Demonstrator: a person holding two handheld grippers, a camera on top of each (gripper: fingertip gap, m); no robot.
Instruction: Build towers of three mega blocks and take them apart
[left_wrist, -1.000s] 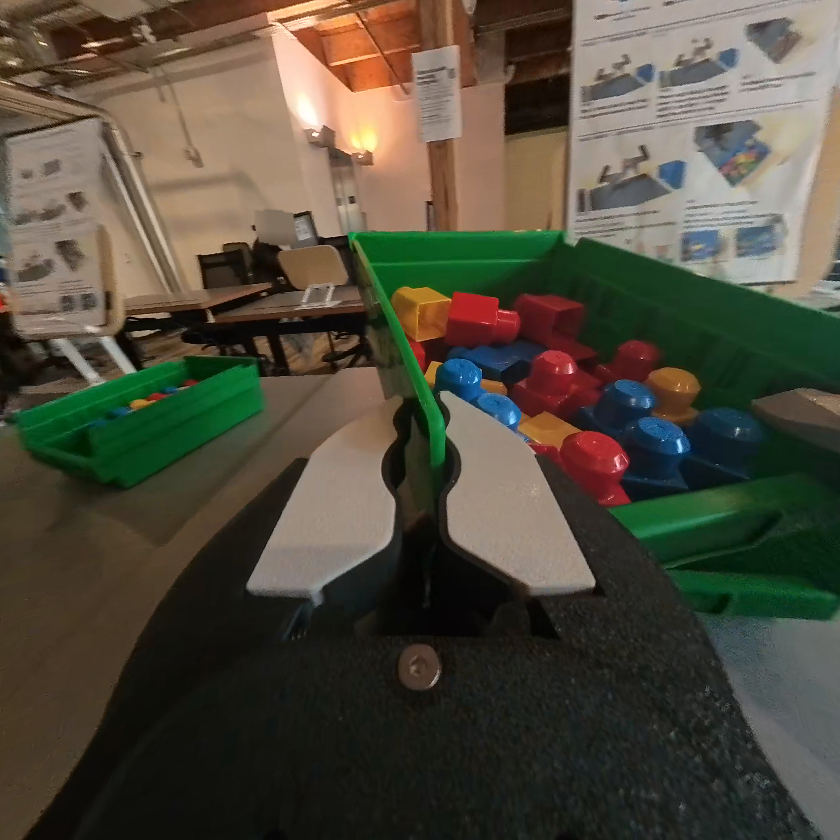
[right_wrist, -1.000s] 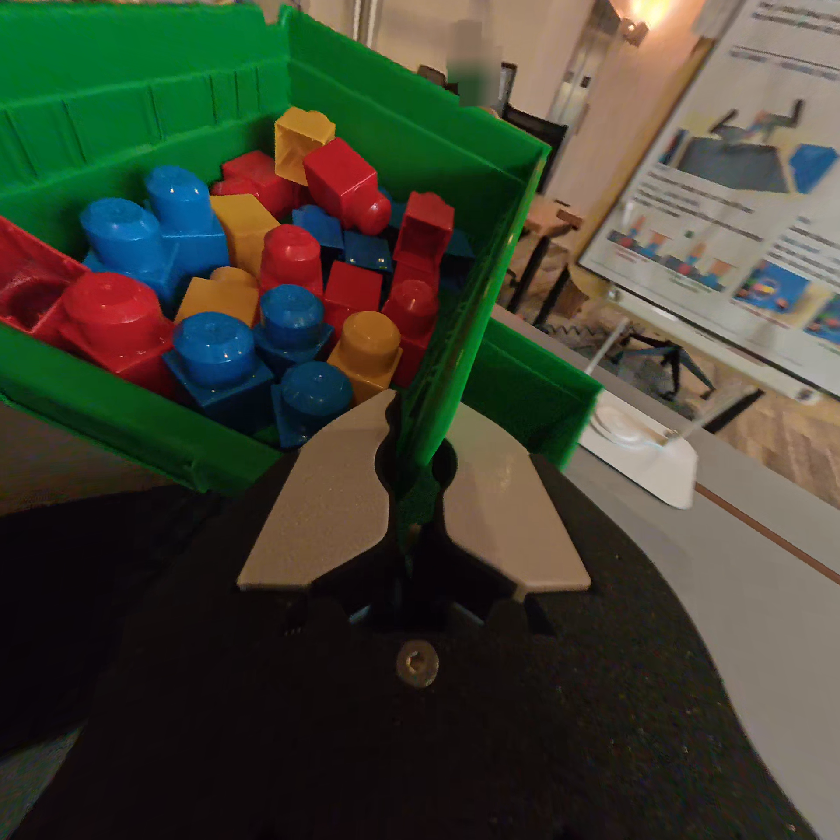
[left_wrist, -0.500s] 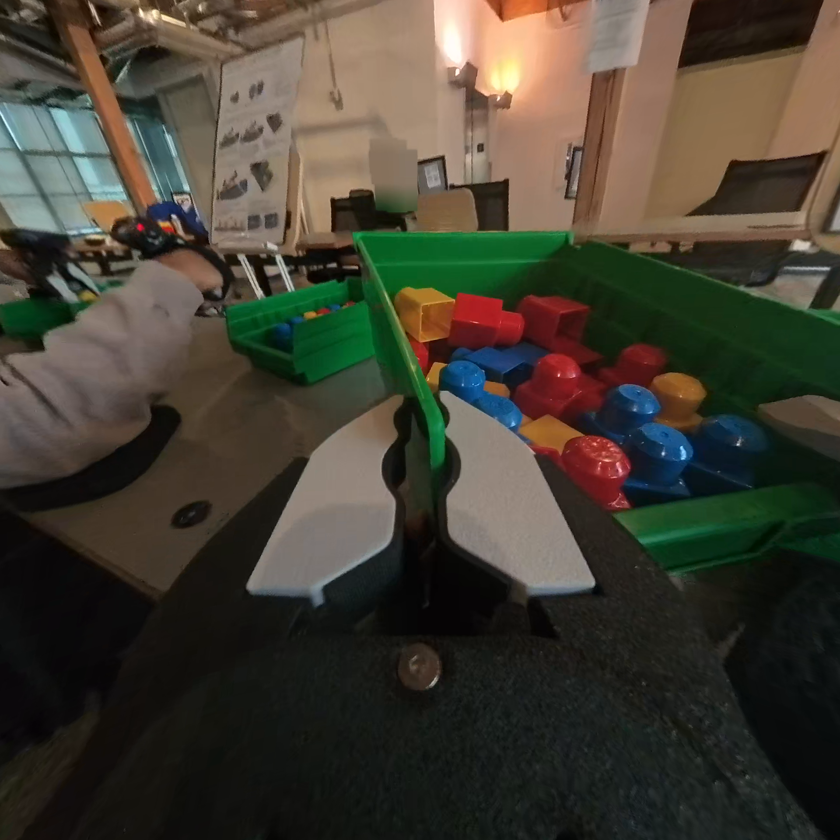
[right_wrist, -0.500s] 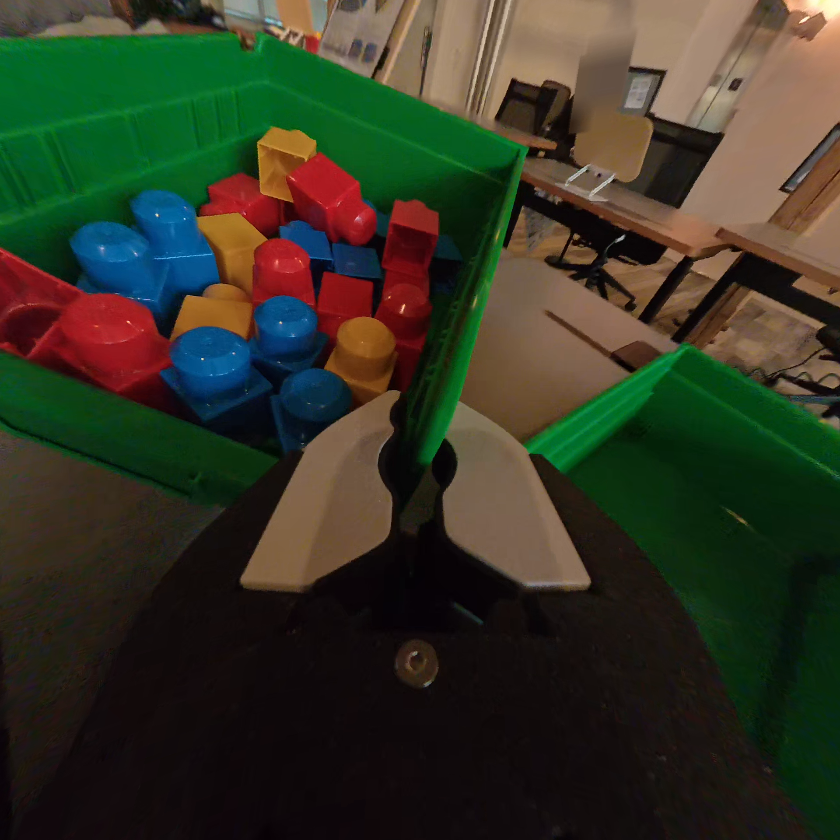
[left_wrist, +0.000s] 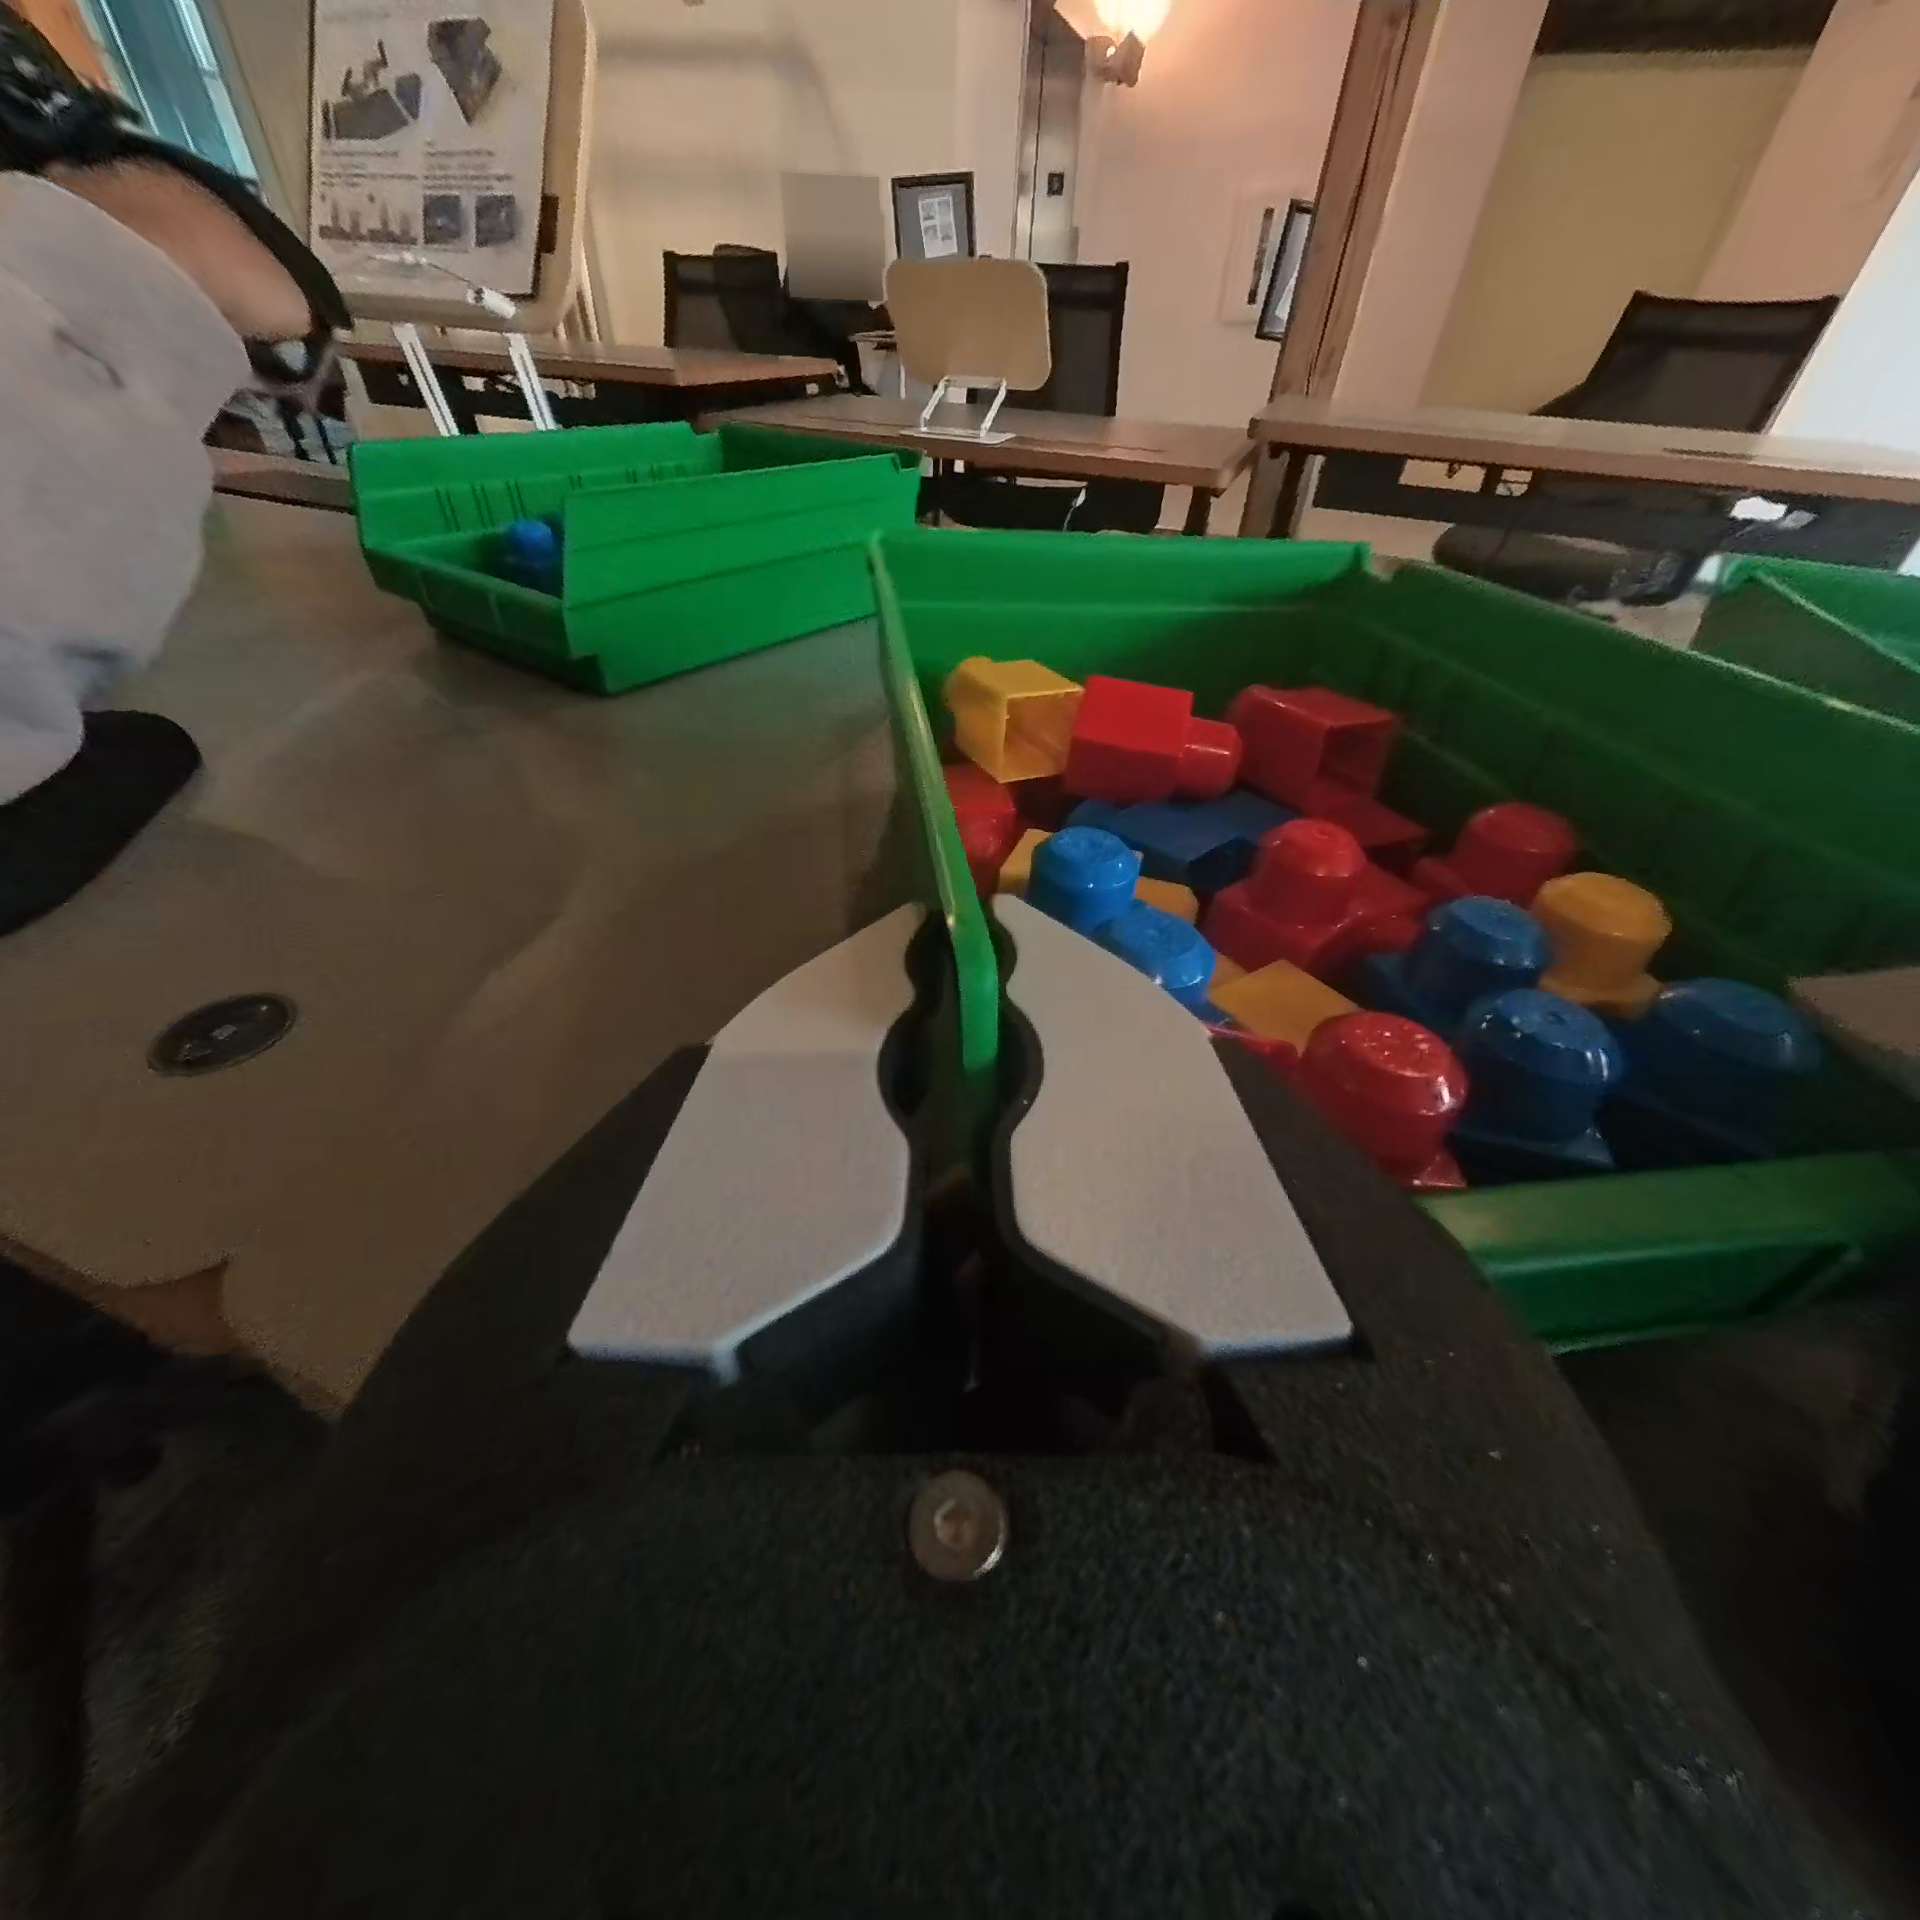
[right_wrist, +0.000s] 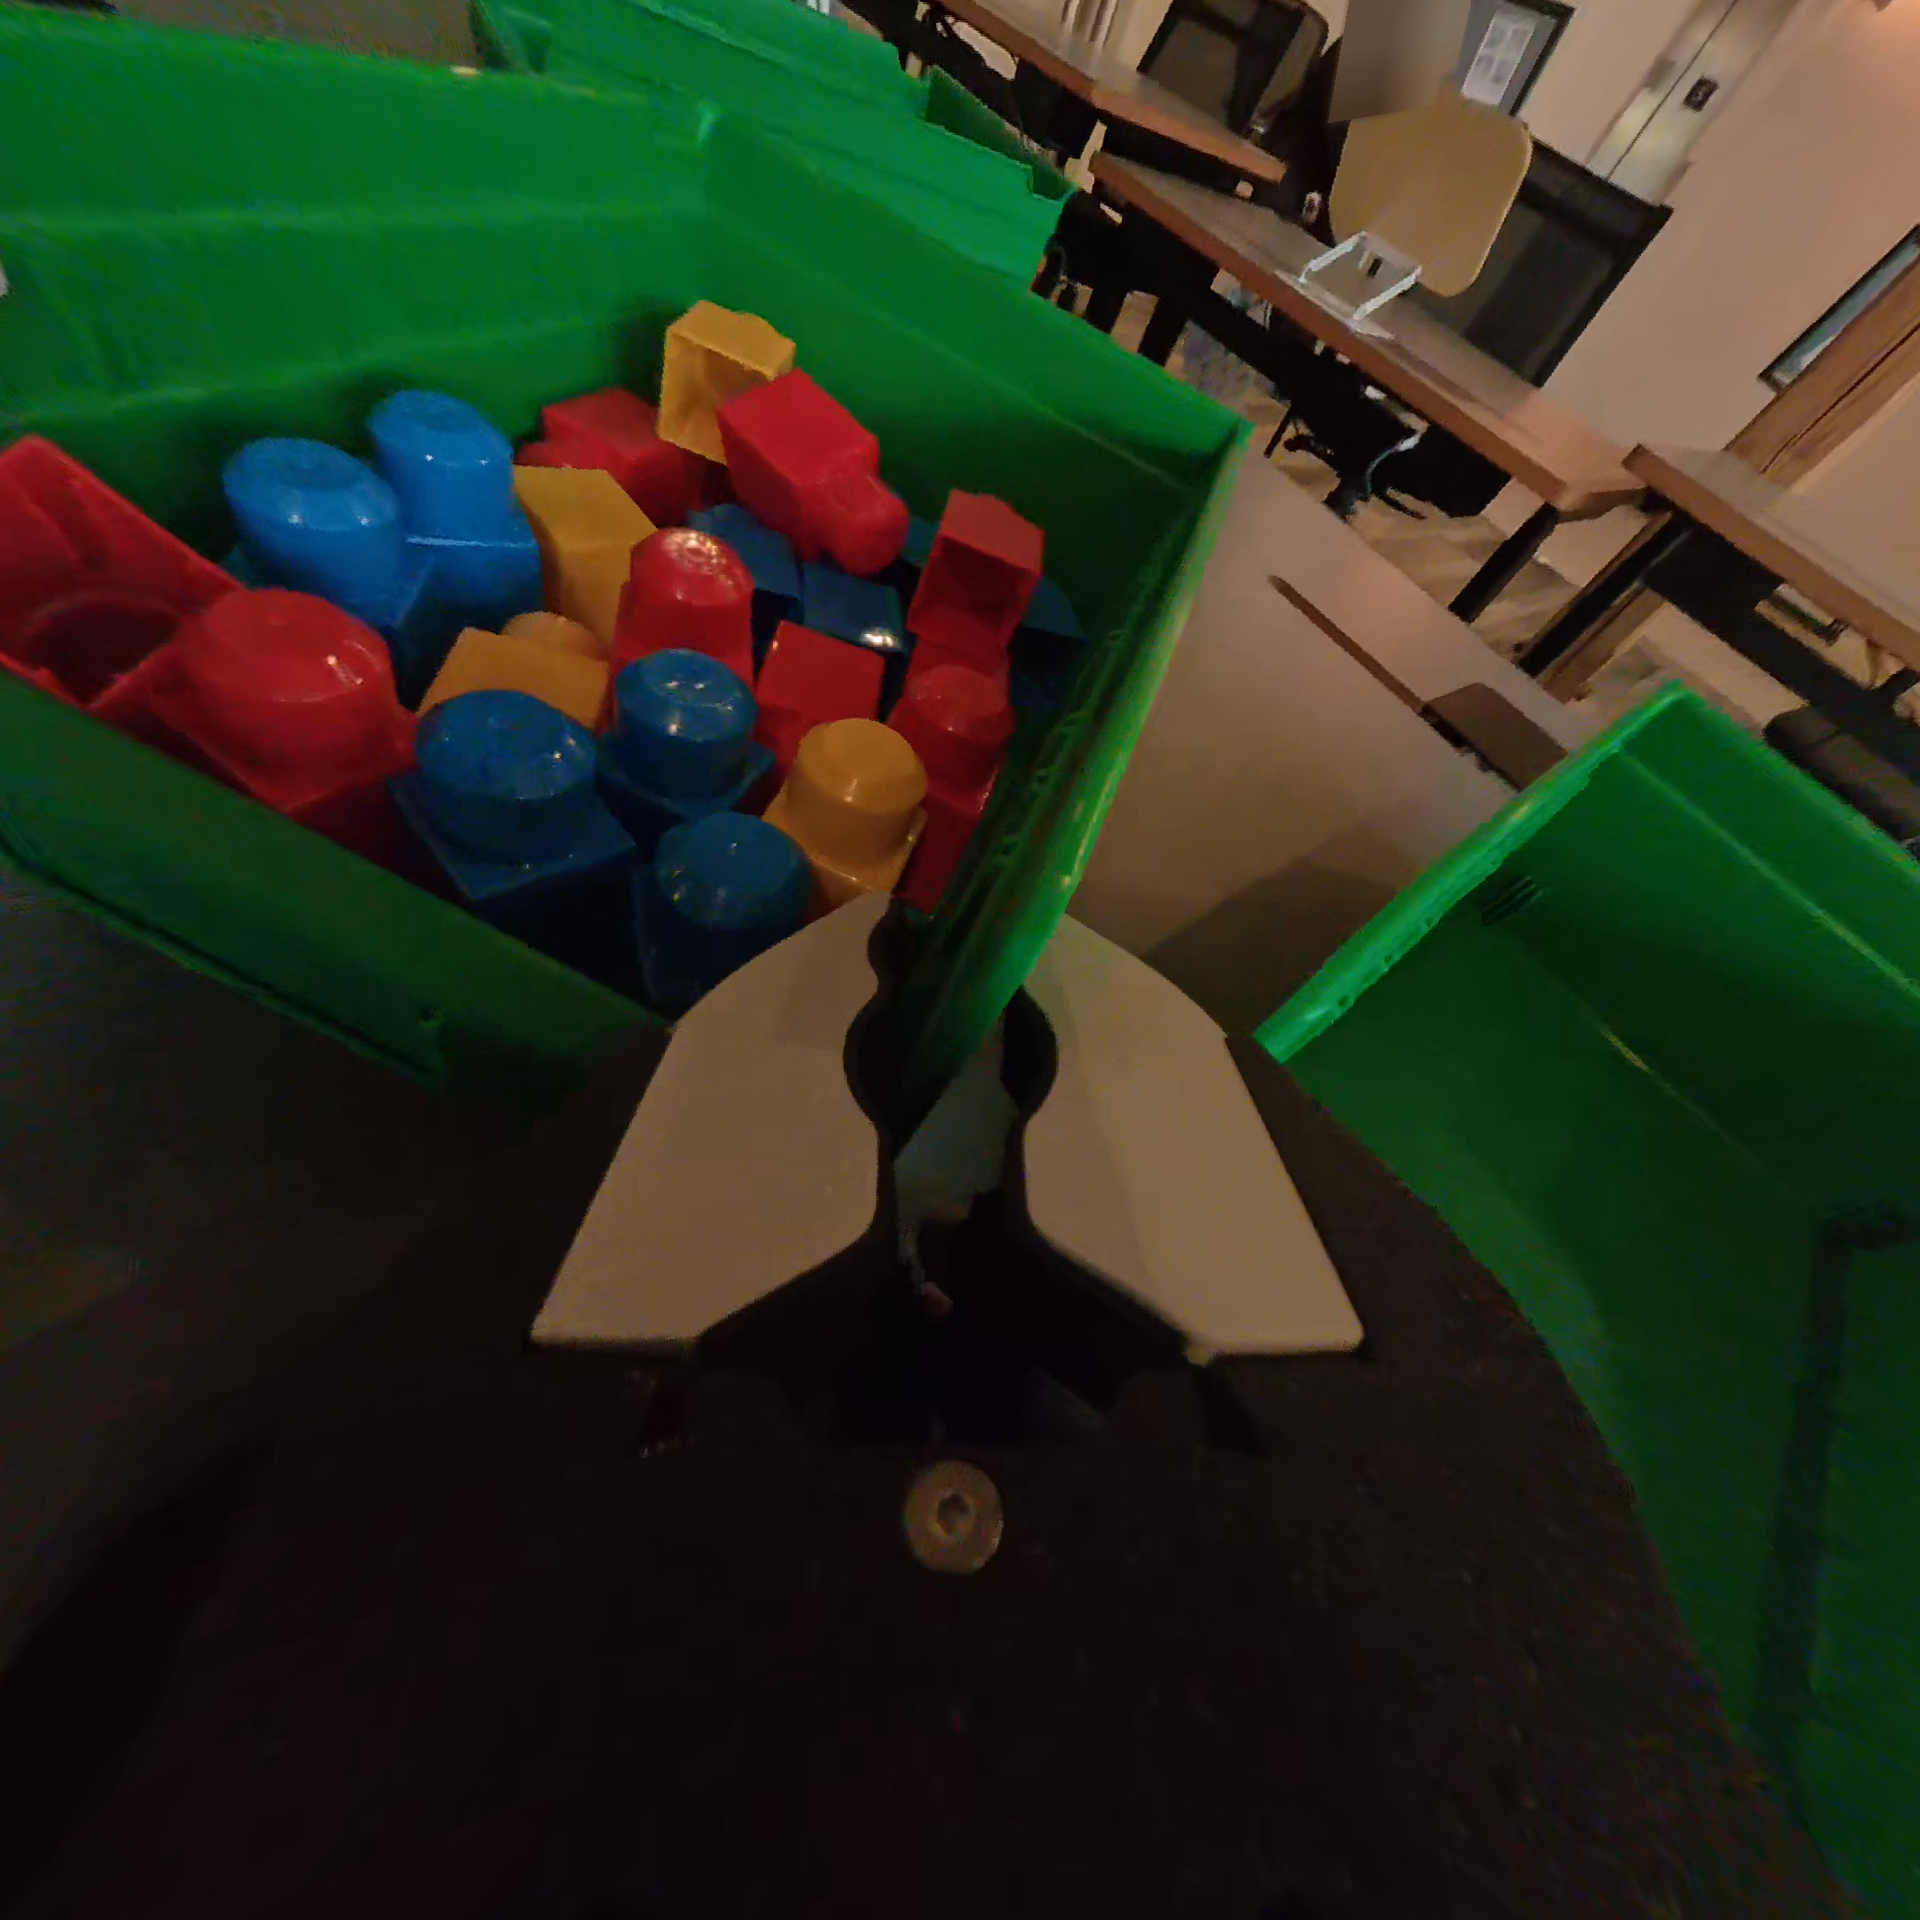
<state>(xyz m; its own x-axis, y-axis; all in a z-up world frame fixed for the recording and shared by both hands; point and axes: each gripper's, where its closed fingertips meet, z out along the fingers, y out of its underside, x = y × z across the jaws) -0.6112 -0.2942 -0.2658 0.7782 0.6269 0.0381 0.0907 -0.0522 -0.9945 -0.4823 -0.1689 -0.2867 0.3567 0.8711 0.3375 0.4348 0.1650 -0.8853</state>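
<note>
Step in hand, by my read: carrying/positioning the supply bin; no tower started yet.

L tongs: pinching the left side wall of the green plastic bin, one finger each side of the rim. R tongs: pinching the opposite wall of same bin.

Task items: red, blue & yellow plastic mega blocks, loose heap inside the bin, studs pointing every way, none stacked in threes as far as visible. Same heap in R view.

Surroundings: grey surface under/left of the bin; second green bin further back w/ a blue block in it; third green bin, just beside on the R, contents not visible. Another person's pale sleeve at far left.

Next move calls for: bin flat on the surface, both tongs let go of the walls, then one reaches in for a stud-up block, e.g. a blue one near the front.
</note>
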